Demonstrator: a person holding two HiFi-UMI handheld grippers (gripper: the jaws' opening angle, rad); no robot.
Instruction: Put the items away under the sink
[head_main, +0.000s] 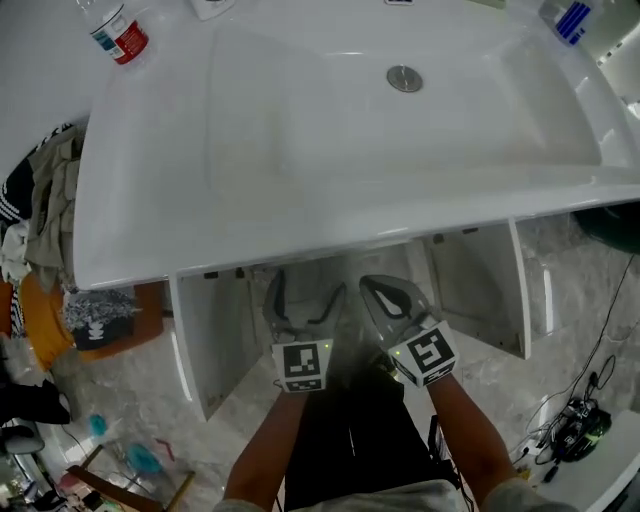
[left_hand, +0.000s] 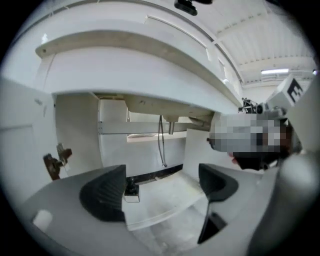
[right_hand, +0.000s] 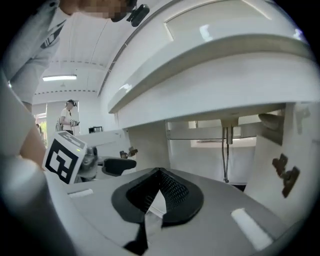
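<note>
Both doors of the cabinet under the white sink (head_main: 330, 215) stand open: the left door (head_main: 205, 345) and the right door (head_main: 480, 290). My left gripper (head_main: 308, 288) is held in front of the opening, open and holding nothing. In the left gripper view its pads (left_hand: 105, 197) frame the bare cabinet floor (left_hand: 165, 192) and a hanging hose (left_hand: 161, 145). My right gripper (head_main: 376, 287) is beside it, shut with nothing in it, its tips meeting (right_hand: 159, 192). A water bottle (head_main: 118, 32) with a red label and a blue-labelled item (head_main: 570, 18) stand on the counter.
The sink drain (head_main: 404, 78) is at the basin's far side. A pile of clothes (head_main: 40, 200) lies to the left of the cabinet. Cables (head_main: 575, 420) trail over the marble floor at the right. A hinge (right_hand: 284, 172) sticks out of the right door.
</note>
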